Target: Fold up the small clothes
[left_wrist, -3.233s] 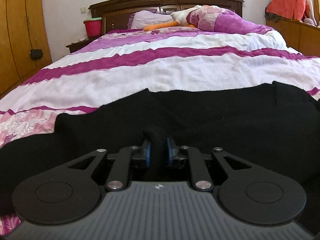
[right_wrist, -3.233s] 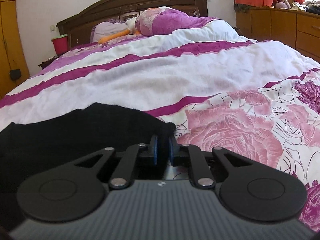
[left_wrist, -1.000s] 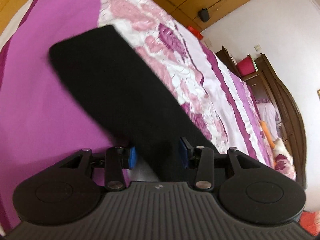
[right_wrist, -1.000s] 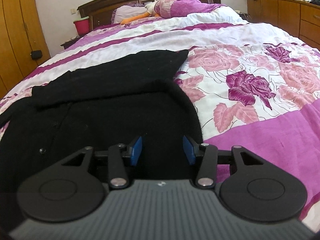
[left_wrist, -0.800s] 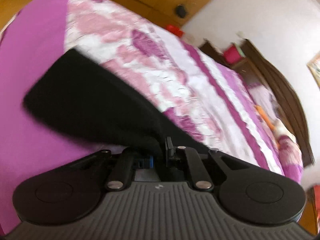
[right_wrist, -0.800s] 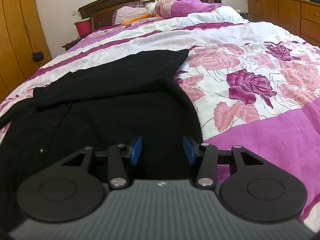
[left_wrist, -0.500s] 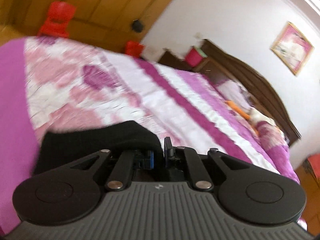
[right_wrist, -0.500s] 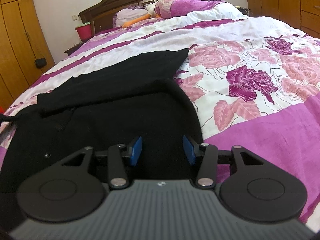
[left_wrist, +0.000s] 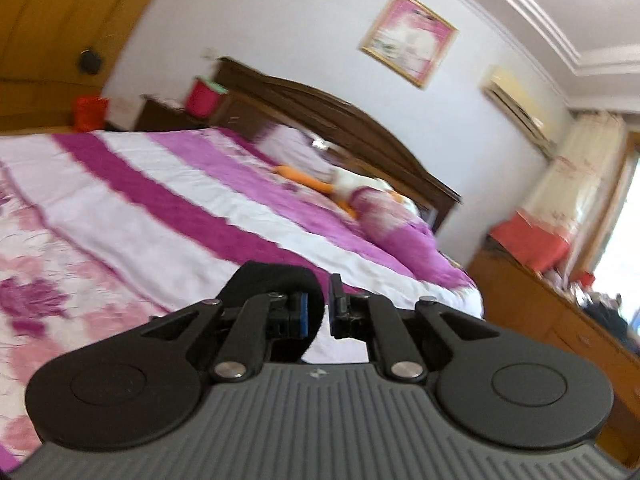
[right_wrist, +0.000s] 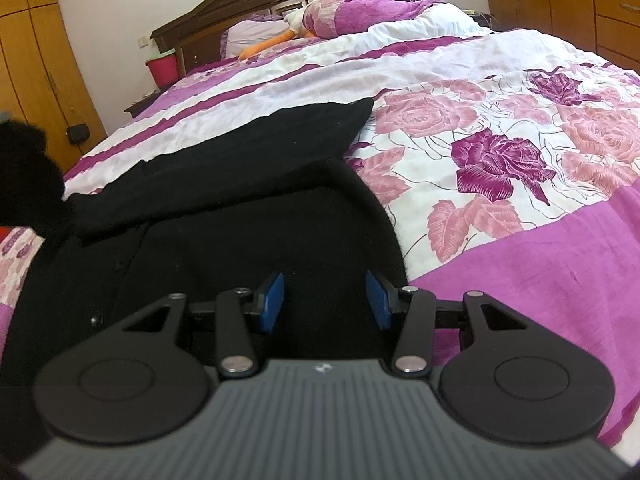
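Though blurred and tilted in the left wrist view, left hand-held gripper (left_wrist: 324, 312) clamped narrow on a fold of the black cardigan (left_wrist: 276, 280), raised above the bedspread (left_wrist: 132, 216); only a rounded hump of cloth showing past the blue pads (left_wrist: 303, 316), the rest hidden under the gripper body. Right hand-held gripper (right_wrist: 324, 300) spread wide and holding nothing, low over the cardigan (right_wrist: 248, 216), which lies flat on the floral bedspread (right_wrist: 500, 152) near the foot of the bed. One sleeve folded across the top, ending in a corner toward the roses. Near hem cut off by the gripper body; left part running out of frame. Dark fuzzy mass at the left edge of the right wrist view, too cropped to tell what part of the garment. Small buttons (right_wrist: 94, 321) faintly visible down the front. Behind, smeared: wooden headboard (left_wrist: 340, 120), orange-and-white plush toy (right_wrist: 288, 32), red bin (right_wrist: 162, 67), framed picture (left_wrist: 408, 38).
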{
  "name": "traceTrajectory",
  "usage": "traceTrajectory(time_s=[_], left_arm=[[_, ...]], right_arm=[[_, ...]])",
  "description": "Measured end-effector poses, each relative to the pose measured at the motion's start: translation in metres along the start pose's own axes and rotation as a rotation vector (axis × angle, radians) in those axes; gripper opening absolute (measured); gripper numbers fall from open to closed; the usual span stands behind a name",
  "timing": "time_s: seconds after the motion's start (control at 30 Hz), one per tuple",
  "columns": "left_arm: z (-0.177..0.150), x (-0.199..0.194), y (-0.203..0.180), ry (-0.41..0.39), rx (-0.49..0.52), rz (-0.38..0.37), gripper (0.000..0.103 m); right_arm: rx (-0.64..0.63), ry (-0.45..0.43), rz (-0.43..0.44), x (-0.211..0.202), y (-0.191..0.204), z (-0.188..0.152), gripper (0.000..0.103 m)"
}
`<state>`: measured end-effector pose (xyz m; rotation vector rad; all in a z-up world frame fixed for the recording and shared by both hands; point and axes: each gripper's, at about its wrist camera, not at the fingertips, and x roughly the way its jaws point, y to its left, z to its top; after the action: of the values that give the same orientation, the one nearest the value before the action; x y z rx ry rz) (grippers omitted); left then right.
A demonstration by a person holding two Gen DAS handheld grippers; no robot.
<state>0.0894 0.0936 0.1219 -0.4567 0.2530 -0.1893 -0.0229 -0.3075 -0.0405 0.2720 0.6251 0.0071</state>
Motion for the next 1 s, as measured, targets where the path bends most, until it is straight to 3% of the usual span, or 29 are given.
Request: traceTrajectory(time_s=[0.07,0.23,0.5,0.67,0.83,1.0], left_arm=[[-0.014,0.011,-0.023,0.023,0.052,-0.027,0.011],[-0.061,0.045,-0.057,0.169,0.092,-0.066,0.011],[-0.142,0.089,-0.07,0.374,0.293,-0.068,0.012],[-0.167,0.107,-0.067,0.484,0.306,-0.036,0.013],[-0.169,0.098,-0.066,0.511,0.309,-0.025,0.043],[-0.168,0.07,-0.063,0.535,0.345,-0.001,0.048]], right_arm=[[0.0,0.0,0.001,0.0,0.0,0.0,0.047],[-0.005,-0.004,0.004,0.0,-0.001,-0.001,0.047],[-0.021,0.001,-0.014,0.003,0.001,-0.002,0.047],[-0.013,0.005,-0.007,0.005,-0.001,-0.002,0.047],[0.01,-0.003,0.007,0.004,-0.006,-0.003,0.047],[-0.006,-0.004,0.002,0.005,-0.004,-0.004,0.047]])
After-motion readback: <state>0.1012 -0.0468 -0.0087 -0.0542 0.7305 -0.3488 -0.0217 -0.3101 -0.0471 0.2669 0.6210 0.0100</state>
